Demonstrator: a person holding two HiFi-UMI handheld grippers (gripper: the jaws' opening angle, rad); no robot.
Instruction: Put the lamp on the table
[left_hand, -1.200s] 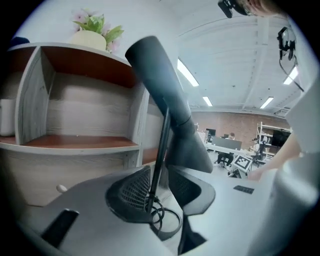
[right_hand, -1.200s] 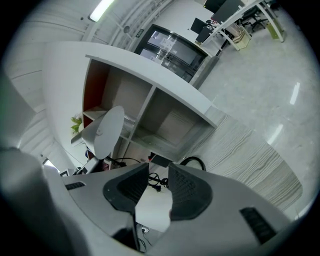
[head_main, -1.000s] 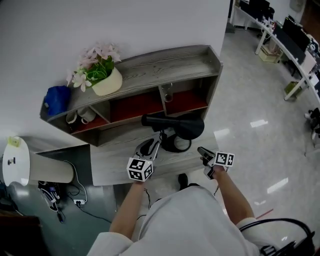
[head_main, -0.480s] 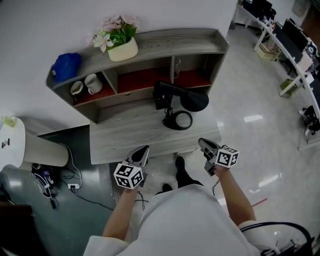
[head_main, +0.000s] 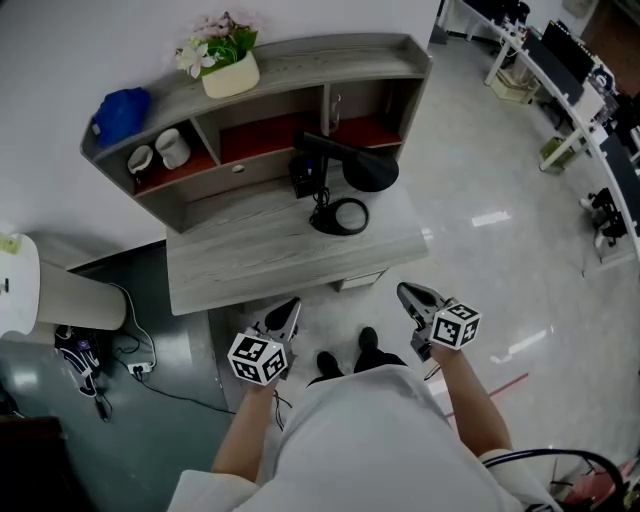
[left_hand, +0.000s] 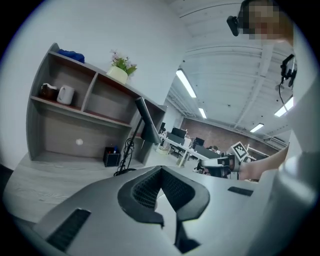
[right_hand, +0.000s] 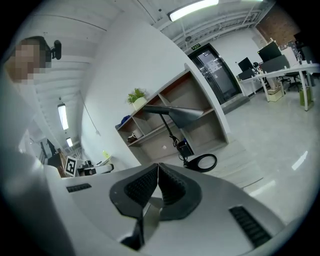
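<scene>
The black desk lamp (head_main: 345, 168) stands on the grey wooden table (head_main: 240, 262), its ring base (head_main: 338, 216) near the table's right side and its head up by the shelf. Both grippers hang in front of the table's near edge, apart from the lamp. My left gripper (head_main: 290, 306) is shut with nothing in it, and my right gripper (head_main: 404, 292) is shut and empty too. The left gripper view shows shut jaws (left_hand: 160, 173) with the lamp (left_hand: 144, 122) beyond. In the right gripper view, my shut gripper (right_hand: 158, 168) points at the lamp (right_hand: 176, 115) and its base (right_hand: 202, 162).
A grey shelf unit (head_main: 300, 58) at the table's back holds a flower pot (head_main: 230, 72), a blue bundle (head_main: 122, 110) and two mugs (head_main: 160, 152). A small black box (head_main: 305, 180) sits by the lamp. A white cylinder (head_main: 60, 302) and cables (head_main: 120, 365) lie left.
Both grippers drew back from the lamp and off the table toward the person. The left gripper's jaws, open near the base a second ago, have shut. The lamp stayed on the table.
</scene>
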